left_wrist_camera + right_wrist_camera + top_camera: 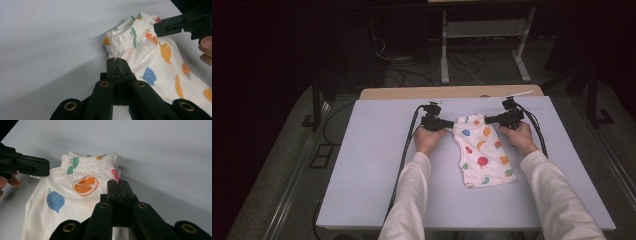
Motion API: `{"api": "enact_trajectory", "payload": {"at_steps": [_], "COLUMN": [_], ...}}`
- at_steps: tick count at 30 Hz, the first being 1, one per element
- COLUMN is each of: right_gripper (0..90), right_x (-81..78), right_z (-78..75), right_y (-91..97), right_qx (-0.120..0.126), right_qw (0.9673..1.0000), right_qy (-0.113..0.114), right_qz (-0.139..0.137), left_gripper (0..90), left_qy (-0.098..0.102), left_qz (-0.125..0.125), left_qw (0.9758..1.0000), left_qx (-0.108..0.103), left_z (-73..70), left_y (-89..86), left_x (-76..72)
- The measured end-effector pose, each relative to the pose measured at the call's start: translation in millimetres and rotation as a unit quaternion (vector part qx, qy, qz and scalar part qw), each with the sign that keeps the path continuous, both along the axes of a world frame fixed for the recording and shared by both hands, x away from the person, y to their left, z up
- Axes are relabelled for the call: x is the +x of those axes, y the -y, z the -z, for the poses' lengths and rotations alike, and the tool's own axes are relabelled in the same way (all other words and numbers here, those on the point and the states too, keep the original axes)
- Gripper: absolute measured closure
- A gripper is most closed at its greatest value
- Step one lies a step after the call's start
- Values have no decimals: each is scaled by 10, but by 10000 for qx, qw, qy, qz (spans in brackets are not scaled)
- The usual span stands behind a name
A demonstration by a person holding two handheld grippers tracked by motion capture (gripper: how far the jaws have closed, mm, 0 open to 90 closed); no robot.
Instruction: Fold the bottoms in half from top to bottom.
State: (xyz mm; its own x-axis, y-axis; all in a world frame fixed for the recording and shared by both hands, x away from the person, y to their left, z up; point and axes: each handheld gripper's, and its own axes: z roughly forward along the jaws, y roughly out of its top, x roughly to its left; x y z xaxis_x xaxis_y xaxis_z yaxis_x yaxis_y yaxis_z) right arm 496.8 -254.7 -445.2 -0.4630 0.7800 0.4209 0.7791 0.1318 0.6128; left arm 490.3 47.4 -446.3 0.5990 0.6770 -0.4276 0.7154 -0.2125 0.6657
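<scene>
Shorts (pixel 482 150), white with coloured fruit prints, lay flat on a pale blue table (pixel 372 165), right of its middle, with the elastic waistband toward the far edge and the legs pointing to the near edge. The left gripper (pixel 445 123) sat at the waistband's left corner, its jaws pressed together on the cloth there; in the left gripper view the shut jaws met at the fabric's edge (pixel 117 62). The right gripper (pixel 492 120) was clamped the same way on the waistband's right corner, seen in the right gripper view with cloth pinched between its jaws (pixel 119 183). A hand held each gripper, sleeves reaching in from the near edge. Black cables (pixel 407 145) trailed from both grippers across the table, one running down the left arm's side, one curving by the right. Open tabletop lay to the left of the shorts; less to the right. Beyond the far edge showed a wooden strip (pixel 452 92), then a dark floor with wires and a white stand (pixel 484 40).
</scene>
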Motion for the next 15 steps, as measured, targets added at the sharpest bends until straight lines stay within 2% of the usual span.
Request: {"api": "enact_trajectory", "payload": {"at_steps": [2,8,15], "right_gripper": [877,877,876], "right_x": [-18,-104,-202], "right_z": [-11,-31,-93], "right_y": [7,38,66], "right_qx": [45,212,292], "right_qw": [10000,9996,9990], "right_qy": [58,154,307], "right_qz": [33,90,124], "left_gripper": [886,885,885], "left_qy": [19,83,107], "left_qz": [7,46,54], "left_qw": [10000,9998,9996], "left_qx": [-93,-171,-264], "left_z": [-24,-69,-98], "left_y": [2,19,65], "left_x": [-15,-70,-133]}}
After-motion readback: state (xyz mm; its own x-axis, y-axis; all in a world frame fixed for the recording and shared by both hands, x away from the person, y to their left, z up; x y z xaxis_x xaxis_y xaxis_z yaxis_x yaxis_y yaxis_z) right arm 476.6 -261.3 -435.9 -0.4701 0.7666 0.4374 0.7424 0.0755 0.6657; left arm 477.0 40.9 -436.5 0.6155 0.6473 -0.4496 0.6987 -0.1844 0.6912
